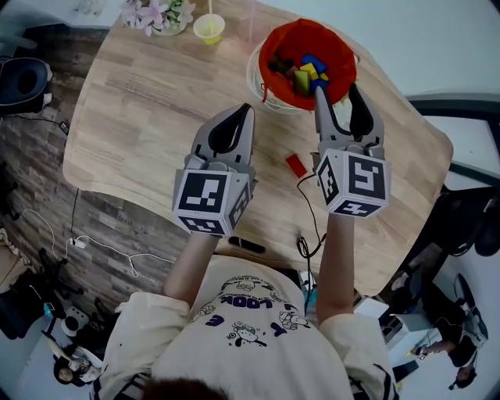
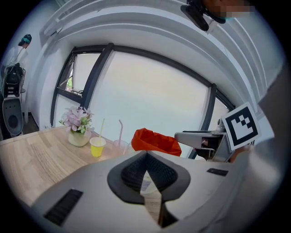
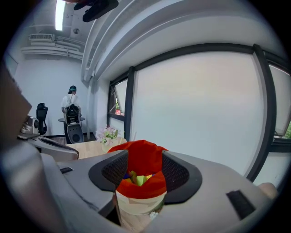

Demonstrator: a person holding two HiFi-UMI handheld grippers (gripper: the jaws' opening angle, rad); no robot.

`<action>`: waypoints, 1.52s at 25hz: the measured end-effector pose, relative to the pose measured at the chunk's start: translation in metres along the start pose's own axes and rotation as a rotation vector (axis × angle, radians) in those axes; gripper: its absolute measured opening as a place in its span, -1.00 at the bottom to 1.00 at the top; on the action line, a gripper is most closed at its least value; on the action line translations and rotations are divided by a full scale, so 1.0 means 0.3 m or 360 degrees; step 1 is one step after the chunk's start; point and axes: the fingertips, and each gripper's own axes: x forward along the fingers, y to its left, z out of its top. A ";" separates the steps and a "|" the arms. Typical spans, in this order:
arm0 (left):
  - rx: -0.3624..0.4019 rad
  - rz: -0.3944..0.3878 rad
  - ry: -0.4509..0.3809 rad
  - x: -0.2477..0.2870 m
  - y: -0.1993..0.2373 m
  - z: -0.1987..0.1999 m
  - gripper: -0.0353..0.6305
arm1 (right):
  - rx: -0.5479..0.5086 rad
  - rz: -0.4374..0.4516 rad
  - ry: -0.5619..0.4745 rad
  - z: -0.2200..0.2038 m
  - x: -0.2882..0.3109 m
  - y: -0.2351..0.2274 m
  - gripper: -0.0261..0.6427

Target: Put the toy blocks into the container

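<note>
A basket lined with red cloth (image 1: 338,55) stands at the table's far right and holds several coloured blocks (image 1: 306,72). My right gripper (image 1: 337,84) hovers over its near rim, jaws wide open and empty. In the right gripper view the basket (image 3: 142,189) and the blocks (image 3: 136,179) show between the open fingers (image 3: 114,169). One red block (image 1: 296,165) lies on the table between the two grippers. My left gripper (image 1: 244,111) is shut with nothing in it, left of the basket. In the left gripper view (image 2: 146,155) it points toward the basket (image 2: 154,142).
A yellow cup (image 1: 208,29), a flower pot (image 1: 158,14) and a clear cup with a straw (image 2: 119,144) stand along the table's far edge. A black cable (image 1: 310,215) runs over the near edge by a dark pen-like object (image 1: 246,244). A person (image 3: 72,103) stands far back.
</note>
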 end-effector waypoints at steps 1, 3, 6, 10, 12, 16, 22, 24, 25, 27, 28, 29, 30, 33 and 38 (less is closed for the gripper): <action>0.0004 -0.0007 -0.0007 -0.001 -0.008 0.006 -0.80 | 0.0003 -0.0006 -0.0001 -0.001 -0.011 -0.002 -0.24; 0.0017 -0.0022 -0.0016 -0.004 -0.025 0.017 -0.80 | 0.0012 -0.0017 -0.0003 -0.005 -0.034 -0.004 -0.25; 0.0030 -0.0044 -0.0025 -0.007 -0.048 0.026 -0.80 | 0.0027 -0.0033 -0.0004 -0.013 -0.064 -0.010 -0.26; 0.0047 -0.0069 -0.0031 -0.014 -0.079 0.029 -0.80 | 0.0038 -0.0060 -0.0014 -0.015 -0.105 -0.025 -0.27; 0.0052 -0.0081 -0.0034 -0.017 -0.096 0.031 -0.80 | 0.0043 -0.0072 -0.0018 -0.017 -0.127 -0.034 -0.28; 0.0042 -0.0091 -0.0053 -0.023 -0.122 0.037 -0.80 | 0.0050 -0.0089 -0.0004 -0.036 -0.168 -0.047 -0.28; 0.0059 -0.0099 -0.0041 -0.035 -0.150 0.028 -0.80 | 0.0046 -0.0078 0.0054 -0.102 -0.223 -0.049 -0.28; 0.0063 -0.0104 -0.0035 -0.039 -0.157 0.021 -0.80 | 0.0046 -0.0063 0.0083 -0.135 -0.240 -0.043 -0.28; 0.0065 -0.0105 -0.0033 -0.042 -0.161 0.017 -0.80 | 0.0047 -0.0053 0.0096 -0.152 -0.248 -0.039 -0.28; 0.0070 -0.0106 -0.0027 -0.046 -0.168 0.008 -0.80 | 0.0046 -0.0033 0.0122 -0.190 -0.263 -0.030 -0.29; 0.0071 -0.0106 -0.0022 -0.048 -0.171 0.002 -0.80 | 0.0047 -0.0021 0.0135 -0.212 -0.269 -0.024 -0.29; 0.0072 -0.0106 -0.0015 -0.050 -0.174 -0.006 -0.80 | 0.0053 -0.0010 0.0150 -0.234 -0.275 -0.018 -0.29; 0.0073 -0.0108 -0.0006 -0.052 -0.178 -0.015 -0.80 | 0.0061 0.0001 0.0165 -0.256 -0.281 -0.011 -0.29; 0.0077 -0.0113 0.0018 -0.057 -0.190 -0.042 -0.80 | 0.0087 0.0032 0.0210 -0.318 -0.297 0.010 -0.30; 0.0085 -0.0122 0.0058 -0.060 -0.207 -0.083 -0.80 | 0.0130 0.0086 0.0306 -0.431 -0.313 0.042 -0.30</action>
